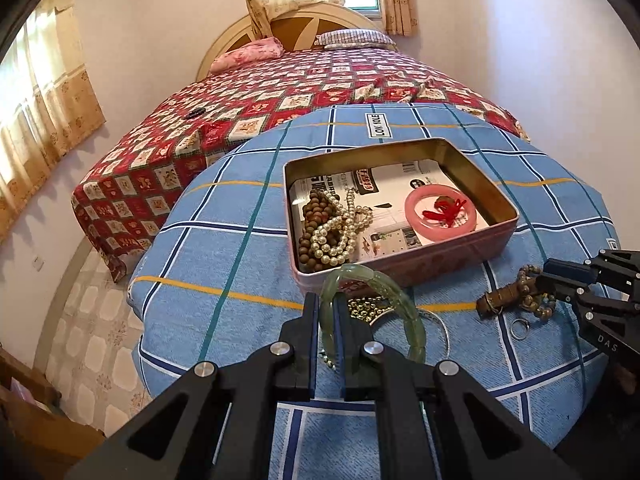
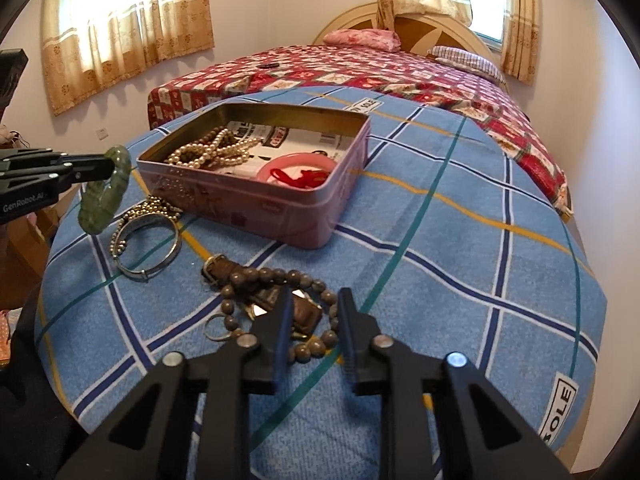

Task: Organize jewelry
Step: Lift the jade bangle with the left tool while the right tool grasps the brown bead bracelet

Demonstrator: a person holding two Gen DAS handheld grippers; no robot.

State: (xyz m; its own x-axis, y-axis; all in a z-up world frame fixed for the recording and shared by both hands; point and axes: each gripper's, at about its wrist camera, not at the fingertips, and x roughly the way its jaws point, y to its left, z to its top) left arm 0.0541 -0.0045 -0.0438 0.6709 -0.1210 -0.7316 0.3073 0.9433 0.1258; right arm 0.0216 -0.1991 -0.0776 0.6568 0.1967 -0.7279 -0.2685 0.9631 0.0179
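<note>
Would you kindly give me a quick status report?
Left claw shut on green bangle, lifted. Right claw straddles brown bead bracelet. Tin open, unobstructed.

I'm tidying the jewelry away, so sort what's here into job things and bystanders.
For the job: green bangle held in the left gripper; tin with pearls and pink bangle; bead bracelet, silver bangle, ring on the cloth.

Just lying about: bed, pillows, curtains.

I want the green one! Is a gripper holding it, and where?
Yes. The left gripper pinches the translucent green jade bangle by its rim, lifted off the cloth. The right gripper holds nothing.
</note>
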